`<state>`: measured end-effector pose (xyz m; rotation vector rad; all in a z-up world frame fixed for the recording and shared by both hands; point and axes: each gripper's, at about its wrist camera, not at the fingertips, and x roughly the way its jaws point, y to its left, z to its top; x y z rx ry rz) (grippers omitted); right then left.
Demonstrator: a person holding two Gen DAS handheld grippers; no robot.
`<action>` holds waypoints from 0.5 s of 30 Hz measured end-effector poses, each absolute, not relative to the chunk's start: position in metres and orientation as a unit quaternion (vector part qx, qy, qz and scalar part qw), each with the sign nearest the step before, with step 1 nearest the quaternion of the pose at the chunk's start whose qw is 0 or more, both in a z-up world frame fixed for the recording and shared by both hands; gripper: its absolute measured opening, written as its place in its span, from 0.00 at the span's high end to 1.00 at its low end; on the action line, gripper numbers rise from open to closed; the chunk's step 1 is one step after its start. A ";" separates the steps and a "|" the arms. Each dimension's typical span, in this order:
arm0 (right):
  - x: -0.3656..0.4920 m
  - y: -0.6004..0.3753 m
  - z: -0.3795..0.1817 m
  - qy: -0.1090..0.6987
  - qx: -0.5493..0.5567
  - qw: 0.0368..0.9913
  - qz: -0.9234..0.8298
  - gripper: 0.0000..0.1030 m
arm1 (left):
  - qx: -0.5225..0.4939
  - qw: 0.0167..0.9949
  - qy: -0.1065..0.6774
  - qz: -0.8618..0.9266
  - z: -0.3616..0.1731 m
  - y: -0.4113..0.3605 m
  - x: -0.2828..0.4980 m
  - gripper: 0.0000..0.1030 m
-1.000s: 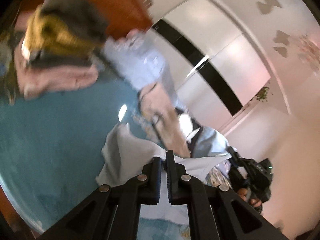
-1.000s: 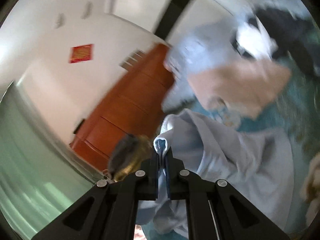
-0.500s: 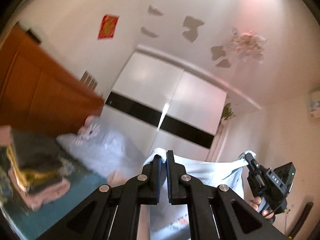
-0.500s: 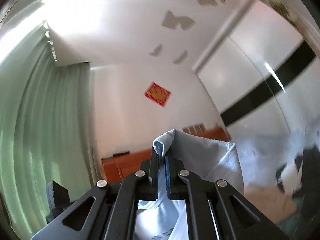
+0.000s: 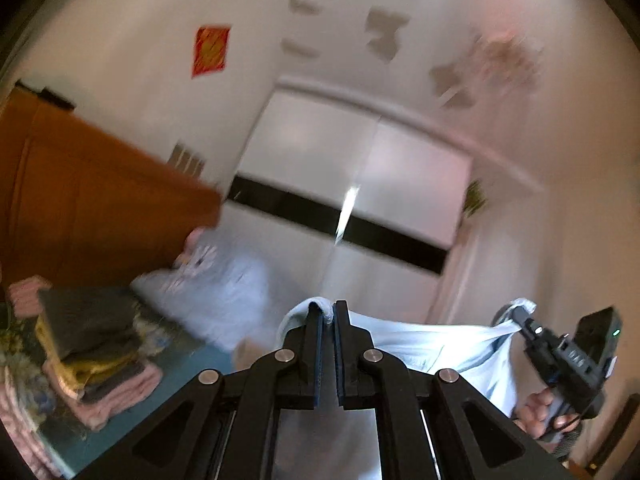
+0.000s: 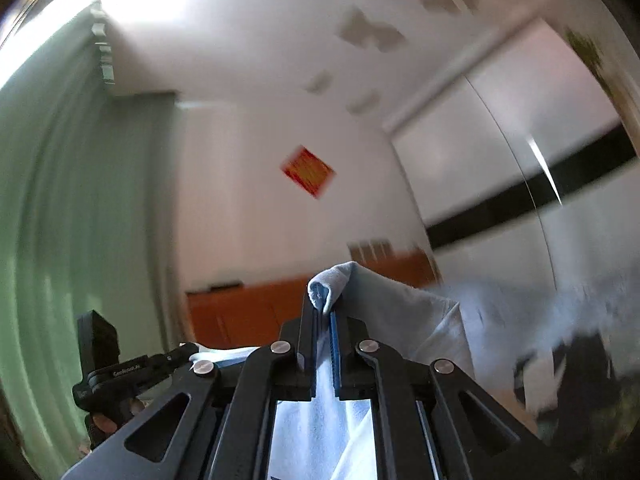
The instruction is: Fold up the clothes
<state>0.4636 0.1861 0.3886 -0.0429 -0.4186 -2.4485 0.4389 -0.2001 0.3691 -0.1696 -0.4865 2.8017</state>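
A pale blue garment (image 5: pixel 436 348) hangs in the air, stretched between both grippers. My left gripper (image 5: pixel 327 314) is shut on one top corner of it. My right gripper (image 6: pixel 325 308) is shut on the other corner (image 6: pixel 334 280), with cloth draping down to the right (image 6: pixel 408 320). In the left wrist view the right gripper (image 5: pixel 524 322) shows at the right, held by a hand. In the right wrist view the left gripper (image 6: pixel 188 354) shows at the lower left. The lower part of the garment is hidden behind the fingers.
A stack of folded clothes (image 5: pixel 88 352) in grey, yellow and pink sits on the teal bed (image 5: pixel 188 368) at the left. Loose pale clothes (image 5: pixel 216 280) lie farther back. An orange-brown headboard (image 5: pixel 88 204), a white wardrobe (image 5: pixel 348 184) and green curtains (image 6: pixel 60 220) surround the bed.
Both grippers have lifted the pale blue garment off the bed into the air and spread it between them; the views have swung from the bed up to the walls.
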 end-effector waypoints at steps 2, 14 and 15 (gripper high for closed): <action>0.426 0.183 0.366 -0.165 0.030 0.302 -0.938 0.95 | -0.101 0.120 -0.160 0.974 0.339 -0.195 0.403 0.95; 0.233 0.182 0.174 -0.203 0.261 0.217 -0.918 0.95 | -0.289 0.048 -0.208 0.933 0.146 -0.197 0.233 0.95; 0.222 0.182 0.163 -0.208 0.269 0.214 -0.916 0.95 | -0.295 0.045 -0.210 0.931 0.138 -0.197 0.223 0.95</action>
